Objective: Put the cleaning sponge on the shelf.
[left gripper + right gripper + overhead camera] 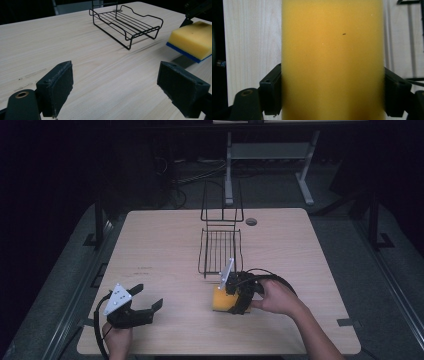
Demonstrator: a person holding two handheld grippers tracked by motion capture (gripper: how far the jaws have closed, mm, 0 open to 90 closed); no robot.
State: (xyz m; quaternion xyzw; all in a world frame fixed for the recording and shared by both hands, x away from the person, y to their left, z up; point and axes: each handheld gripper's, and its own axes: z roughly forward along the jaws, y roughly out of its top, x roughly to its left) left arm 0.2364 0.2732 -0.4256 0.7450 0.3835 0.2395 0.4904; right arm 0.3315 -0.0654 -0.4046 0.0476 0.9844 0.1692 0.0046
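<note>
A yellow sponge [219,301] with a blue underside is held just above the front middle of the wooden table [150,245]. My right gripper [230,299] is shut on the sponge. In the right gripper view the sponge [332,50] sits between both jaws, with a pad pressed on each side. In the left gripper view the sponge [192,37] hangs tilted at the right, over its shadow. My left gripper [148,296] is at the front left, open with nothing between its pads [56,88]. A black wire rack [220,251] stands at the table's centre, just beyond the sponge.
The rack [125,22] has a tall wire back and a low tray part. A round cable hole [251,221] lies near the table's far edge. The legs of another desk [228,170] stand behind the table. Bare wood stretches left of the rack.
</note>
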